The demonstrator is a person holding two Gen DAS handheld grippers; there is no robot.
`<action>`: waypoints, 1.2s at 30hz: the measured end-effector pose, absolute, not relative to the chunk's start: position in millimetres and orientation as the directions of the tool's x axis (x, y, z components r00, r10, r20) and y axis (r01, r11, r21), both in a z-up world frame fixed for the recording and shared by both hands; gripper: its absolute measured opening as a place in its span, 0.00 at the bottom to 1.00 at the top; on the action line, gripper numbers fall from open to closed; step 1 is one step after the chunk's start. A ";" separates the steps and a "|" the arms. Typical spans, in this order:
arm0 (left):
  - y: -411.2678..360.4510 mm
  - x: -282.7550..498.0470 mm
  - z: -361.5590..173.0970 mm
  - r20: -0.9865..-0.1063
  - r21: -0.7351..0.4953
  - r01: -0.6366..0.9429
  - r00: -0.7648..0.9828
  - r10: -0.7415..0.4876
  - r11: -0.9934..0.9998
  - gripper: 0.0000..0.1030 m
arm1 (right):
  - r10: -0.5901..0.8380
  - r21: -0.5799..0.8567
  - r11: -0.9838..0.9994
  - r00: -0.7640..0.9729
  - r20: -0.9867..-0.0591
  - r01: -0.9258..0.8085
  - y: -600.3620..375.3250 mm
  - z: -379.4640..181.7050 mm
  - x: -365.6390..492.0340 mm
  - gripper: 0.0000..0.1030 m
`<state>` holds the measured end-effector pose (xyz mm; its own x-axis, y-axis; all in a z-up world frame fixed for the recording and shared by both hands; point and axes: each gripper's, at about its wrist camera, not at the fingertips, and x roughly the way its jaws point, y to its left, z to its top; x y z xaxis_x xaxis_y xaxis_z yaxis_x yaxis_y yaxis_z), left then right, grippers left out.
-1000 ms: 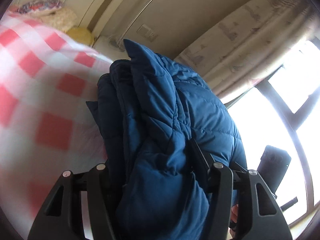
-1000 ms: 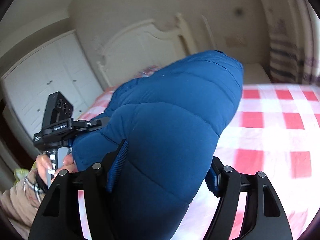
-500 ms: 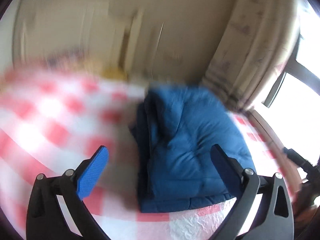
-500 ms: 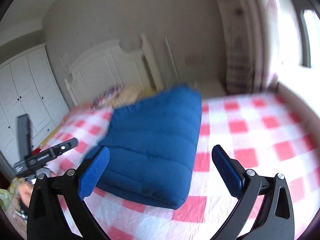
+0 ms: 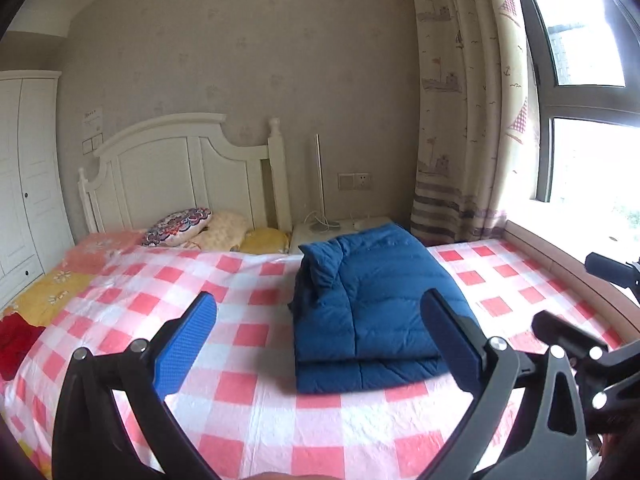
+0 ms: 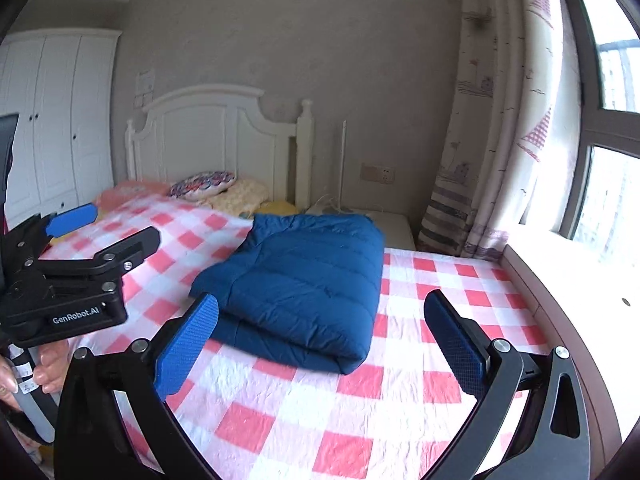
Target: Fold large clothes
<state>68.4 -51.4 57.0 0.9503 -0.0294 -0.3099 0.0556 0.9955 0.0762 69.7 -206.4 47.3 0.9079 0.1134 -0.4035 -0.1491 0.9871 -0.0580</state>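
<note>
A blue quilted down jacket (image 5: 372, 304) lies folded into a thick rectangle on the red-and-white checked bedsheet (image 5: 248, 360); it also shows in the right wrist view (image 6: 308, 280). My left gripper (image 5: 320, 340) is open and empty, held back from the jacket's near edge. My right gripper (image 6: 320, 340) is open and empty, also short of the jacket. The left gripper's body (image 6: 68, 280) shows at the left of the right wrist view, and part of the right gripper (image 5: 572, 344) shows at the right of the left wrist view.
Pillows (image 5: 180, 226) lie by the white headboard (image 5: 180, 168). A white nightstand (image 5: 340, 228) with a thin lamp stands behind the jacket. A curtain (image 5: 464, 120) and window sill (image 5: 560, 248) run along the right. A wardrobe (image 6: 52, 120) stands left. A red cloth (image 5: 16, 340) lies at the bed's left edge.
Both grippers were shut on the lifted jacket a second ago. They have let it go onto the bed, opened wide and drawn back; the jacket now lies folded.
</note>
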 end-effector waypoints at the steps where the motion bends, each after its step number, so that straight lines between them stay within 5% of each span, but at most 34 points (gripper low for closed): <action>1: -51.4 67.0 56.1 -0.311 0.082 0.056 0.950 -0.027 0.995 0.98 | 0.113 -0.067 0.986 0.907 -0.406 -0.153 -203.4 46.4 70.1 0.96; 36: -40.9 62.4 54.5 -0.314 0.080 0.048 0.949 -0.021 0.996 0.98 | 0.150 -0.060 0.979 0.890 -0.431 -0.194 -189.0 33.1 76.7 0.96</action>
